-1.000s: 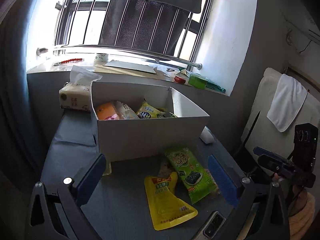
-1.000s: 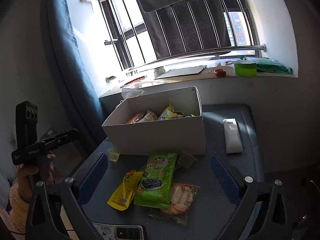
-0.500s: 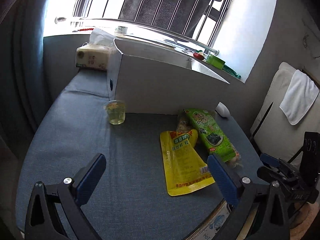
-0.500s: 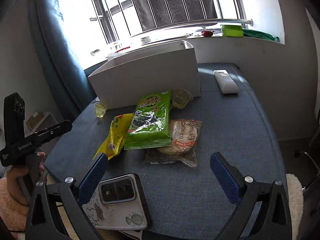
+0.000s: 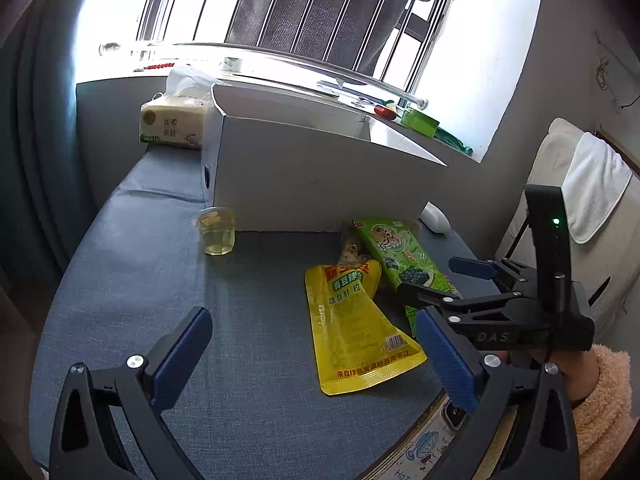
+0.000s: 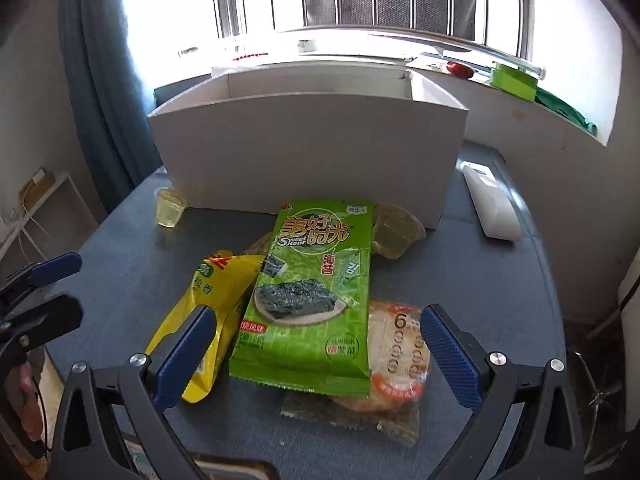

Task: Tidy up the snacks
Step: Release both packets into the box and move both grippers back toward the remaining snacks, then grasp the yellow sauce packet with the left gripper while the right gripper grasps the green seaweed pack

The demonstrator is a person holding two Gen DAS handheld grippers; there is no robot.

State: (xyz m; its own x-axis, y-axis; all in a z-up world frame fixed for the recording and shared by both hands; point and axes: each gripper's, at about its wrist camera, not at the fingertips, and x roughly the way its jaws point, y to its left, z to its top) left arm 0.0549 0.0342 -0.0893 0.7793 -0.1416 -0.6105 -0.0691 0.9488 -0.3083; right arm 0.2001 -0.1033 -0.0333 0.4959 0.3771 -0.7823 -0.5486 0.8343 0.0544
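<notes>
Snacks lie loose on the blue desk (image 5: 132,280) in front of a white box (image 6: 308,152) that stands toward its far edge: a green seaweed packet (image 6: 308,300) rests on top of a clear-wrapped round cake (image 6: 400,356), with a yellow pouch (image 6: 204,300) tucked under its left side and a jelly cup (image 6: 396,232) touching its far right corner. A second jelly cup (image 5: 217,230) stands apart by the box's left front corner. Right tongs (image 6: 312,356) are spread wide and empty, low over the near end of the green packet. Left tongs (image 5: 316,360) are also wide and empty, above the near edge of the desk. A white remote (image 6: 492,204) lies along the right edge.
</notes>
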